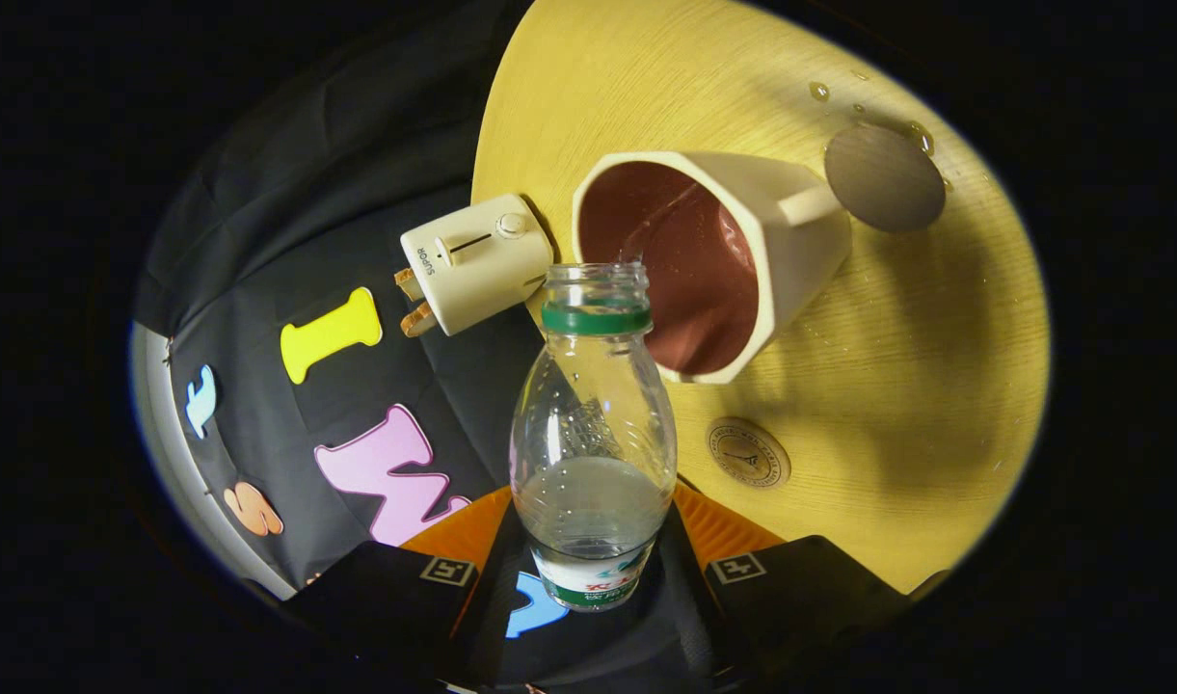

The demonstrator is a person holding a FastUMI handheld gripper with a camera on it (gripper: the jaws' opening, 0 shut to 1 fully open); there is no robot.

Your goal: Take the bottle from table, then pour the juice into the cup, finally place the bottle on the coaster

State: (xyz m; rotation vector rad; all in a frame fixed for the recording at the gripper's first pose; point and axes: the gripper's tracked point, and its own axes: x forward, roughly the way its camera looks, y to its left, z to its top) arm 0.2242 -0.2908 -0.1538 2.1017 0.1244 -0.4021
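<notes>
Bottle (593, 439) held between the fingers of gripper (593, 569), mouth at 12 o'clock just short of cup (733, 260). Toaster (477, 260) at 11, at table (935, 386) edge. Coaster (884, 178) beyond cup at 1. Small disc (749, 452) at 3, on table.

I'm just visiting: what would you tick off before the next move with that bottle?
1. Tongs gripping the bottle on both sides: ok.
2. Bottle mouth aimed at the cup opening: ok.
3. Liquid left in the bottle: ok, some remains near its base.
4. Cup standing steady on the table: cannot tell.
5. Table dry: not ok, droplets lie near the grey coaster.
6. Grey coaster free for the bottle: ok.
</notes>
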